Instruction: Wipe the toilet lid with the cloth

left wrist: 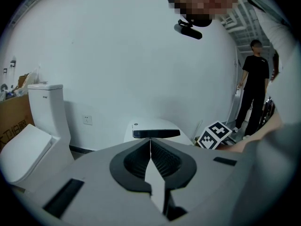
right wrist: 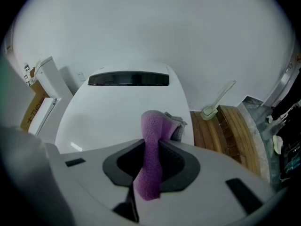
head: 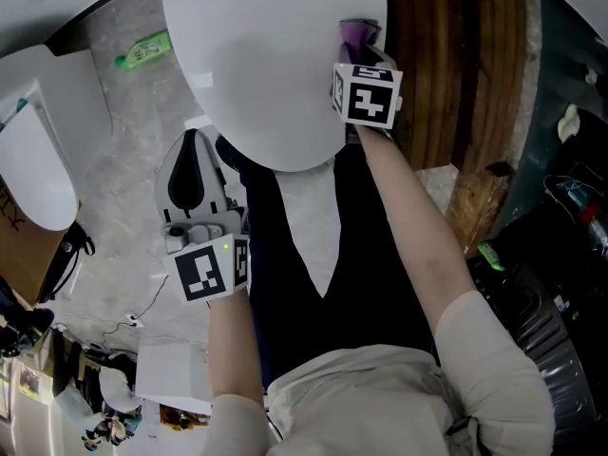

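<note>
The white toilet lid (head: 266, 55) is closed and fills the top of the head view; in the right gripper view the lid (right wrist: 117, 112) spreads out ahead of the jaws. My right gripper (head: 359, 41) is shut on a purple cloth (right wrist: 151, 149), and the cloth (head: 358, 34) rests at the lid's right edge. A grey part of the cloth (right wrist: 178, 126) shows past the jaws. My left gripper (head: 195, 174) hangs below the lid's front left, off the lid, shut with nothing in it. The same toilet (left wrist: 155, 132) appears ahead in the left gripper view.
A second white toilet (head: 38, 141) stands at the left on the grey floor. A green bottle (head: 142, 50) lies on the floor behind. A wooden platform (head: 456, 74) runs along the right, with a toilet brush (right wrist: 214, 105) against the wall. A person (left wrist: 254, 91) stands further off at the right.
</note>
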Motion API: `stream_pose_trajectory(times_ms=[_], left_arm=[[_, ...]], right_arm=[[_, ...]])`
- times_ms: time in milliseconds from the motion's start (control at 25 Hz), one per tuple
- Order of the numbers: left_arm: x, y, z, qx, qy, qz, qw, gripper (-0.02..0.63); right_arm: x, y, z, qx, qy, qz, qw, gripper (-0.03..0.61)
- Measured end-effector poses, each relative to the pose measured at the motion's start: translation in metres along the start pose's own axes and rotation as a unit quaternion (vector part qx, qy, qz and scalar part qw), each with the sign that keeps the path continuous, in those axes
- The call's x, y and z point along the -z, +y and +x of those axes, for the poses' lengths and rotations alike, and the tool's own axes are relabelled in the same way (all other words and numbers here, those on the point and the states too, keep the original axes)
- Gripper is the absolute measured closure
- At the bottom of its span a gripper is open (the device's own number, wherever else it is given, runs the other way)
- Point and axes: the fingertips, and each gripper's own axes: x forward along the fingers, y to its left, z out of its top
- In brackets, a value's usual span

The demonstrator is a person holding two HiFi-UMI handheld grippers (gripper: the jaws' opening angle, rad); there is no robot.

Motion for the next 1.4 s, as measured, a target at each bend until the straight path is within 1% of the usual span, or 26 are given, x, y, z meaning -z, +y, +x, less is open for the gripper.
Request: stream_pose_trajectory(times_ms=[160,400,560,760,920,1000,1160,1320,1400], left_arm=[[0.005,0.021,-0.010,-0.013,0.002,-0.009,0.9999,0.598],[0.007,0.056,-0.026,-0.031,-0.001,-0.017,0.9994,0.598],[0.010,0.074,-0.033,-0.036,0.000,-0.017,0.9992,0.597],[0.014,0.096,-0.043,-0.046,-0.003,-0.031,0.9985,0.598],[0.018,0.109,-0.050,-0.042,-0.003,-0.028,0.9987,0.598],[0.019,0.116,-0.054,-0.043,-0.003,-0.028,0.9987,0.598],[0.022,0.130,-0.060,-0.052,-0.005,-0.043,0.9977,0.597],[0.028,0.141,-0.064,-0.055,-0.006,-0.057,0.9968,0.598],[0.030,0.150,-0.066,-0.058,-0.005,-0.058,0.9966,0.598]], right_arm=[[-0.004,0.029,-0.003,-0.007,-0.006,0.010,1.000,0.488],[-0.009,0.075,-0.006,-0.023,-0.008,0.010,1.000,0.488],[-0.013,0.115,-0.006,-0.040,-0.006,0.006,0.999,0.488],[-0.017,0.164,-0.008,-0.061,-0.005,-0.001,0.998,0.488],[-0.016,0.196,-0.008,-0.073,-0.006,-0.007,0.997,0.488],[-0.017,0.211,-0.008,-0.079,-0.004,-0.007,0.997,0.488],[-0.019,0.235,-0.008,-0.089,-0.002,-0.004,0.996,0.488],[-0.017,0.254,-0.005,-0.090,-0.001,-0.010,0.996,0.488],[-0.017,0.267,-0.003,-0.094,-0.003,-0.007,0.996,0.488]])
